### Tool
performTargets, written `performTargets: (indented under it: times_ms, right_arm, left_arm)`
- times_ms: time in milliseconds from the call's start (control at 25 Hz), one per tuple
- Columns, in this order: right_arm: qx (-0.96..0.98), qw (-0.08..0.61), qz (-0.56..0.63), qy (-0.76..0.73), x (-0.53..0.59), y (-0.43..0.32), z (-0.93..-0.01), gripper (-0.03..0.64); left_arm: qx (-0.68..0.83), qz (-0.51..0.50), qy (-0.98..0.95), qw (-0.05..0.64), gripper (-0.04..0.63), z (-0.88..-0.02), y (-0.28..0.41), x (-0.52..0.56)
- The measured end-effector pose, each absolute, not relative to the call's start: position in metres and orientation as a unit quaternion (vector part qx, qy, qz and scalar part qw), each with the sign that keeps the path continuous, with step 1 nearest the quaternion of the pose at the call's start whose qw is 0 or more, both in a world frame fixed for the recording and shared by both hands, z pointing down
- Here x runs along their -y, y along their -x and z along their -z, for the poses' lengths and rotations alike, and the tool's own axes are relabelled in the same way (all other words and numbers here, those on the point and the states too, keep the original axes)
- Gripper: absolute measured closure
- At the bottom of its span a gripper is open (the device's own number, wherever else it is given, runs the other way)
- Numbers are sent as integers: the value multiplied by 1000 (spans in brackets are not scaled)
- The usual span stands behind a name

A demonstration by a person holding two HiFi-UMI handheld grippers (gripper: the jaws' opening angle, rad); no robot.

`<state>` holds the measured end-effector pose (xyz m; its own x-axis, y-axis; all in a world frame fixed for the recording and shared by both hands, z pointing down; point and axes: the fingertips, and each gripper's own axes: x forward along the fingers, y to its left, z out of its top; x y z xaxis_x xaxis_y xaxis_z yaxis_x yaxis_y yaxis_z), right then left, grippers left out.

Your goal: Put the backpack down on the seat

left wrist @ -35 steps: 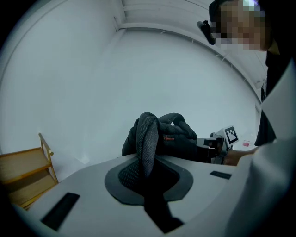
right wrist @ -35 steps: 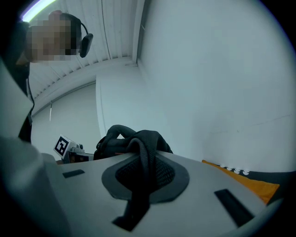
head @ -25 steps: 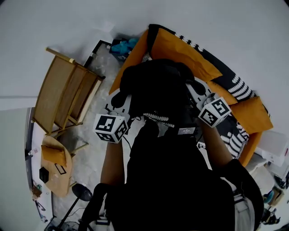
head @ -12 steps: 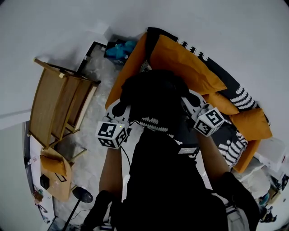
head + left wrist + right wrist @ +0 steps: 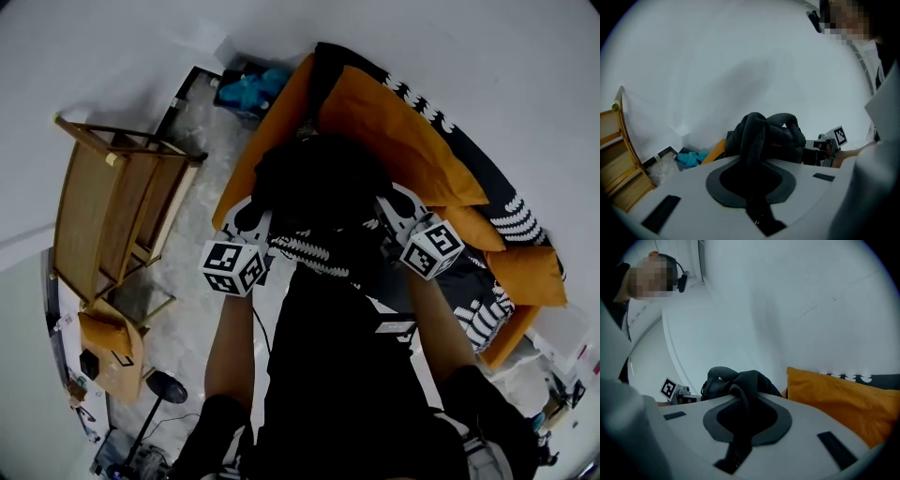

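Note:
A black backpack (image 5: pixel 319 187) hangs over the orange sofa seat (image 5: pixel 246 164), held up from both sides. My left gripper (image 5: pixel 251 225) is shut on a strap at the bag's left. My right gripper (image 5: pixel 403 217) is shut on a strap at its right. In the left gripper view the dark strap (image 5: pixel 754 154) runs down between the closed jaws, with the bag's bunched top (image 5: pixel 776 136) just beyond. The right gripper view shows another strap (image 5: pixel 740 413) pinched the same way, next to the orange back cushion (image 5: pixel 839 394). The bag hides the fingertips in the head view.
The sofa carries orange cushions (image 5: pixel 398 136) and a black-and-white patterned throw (image 5: pixel 511 220). A wooden folding chair (image 5: pixel 108 220) stands to its left. A box with something blue (image 5: pixel 246 89) sits by the sofa's far end. A brown bag (image 5: pixel 108 347) lies on the floor at the left.
The backpack and both grippers have shifted slightly further over the sofa seat. Both grips on the straps are unchanged.

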<state>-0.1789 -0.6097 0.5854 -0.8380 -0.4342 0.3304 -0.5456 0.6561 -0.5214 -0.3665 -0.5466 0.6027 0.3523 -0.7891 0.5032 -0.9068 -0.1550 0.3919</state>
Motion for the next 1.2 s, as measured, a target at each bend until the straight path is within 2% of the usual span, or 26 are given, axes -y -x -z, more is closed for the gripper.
performTargets:
  times_ms: [360, 720, 1200]
  right_arm:
    - [908, 119, -282, -285, 659, 200, -609, 571]
    - [901, 175, -240, -316, 702, 211, -657, 569]
    - [886, 225, -249, -319, 747, 227, -709, 569]
  left_arm:
    - [583, -99, -747, 305, 552, -627, 385, 593]
    - [587, -115, -730, 331, 549, -664, 391, 624]
    - [576, -147, -713, 373, 548, -709, 403, 668]
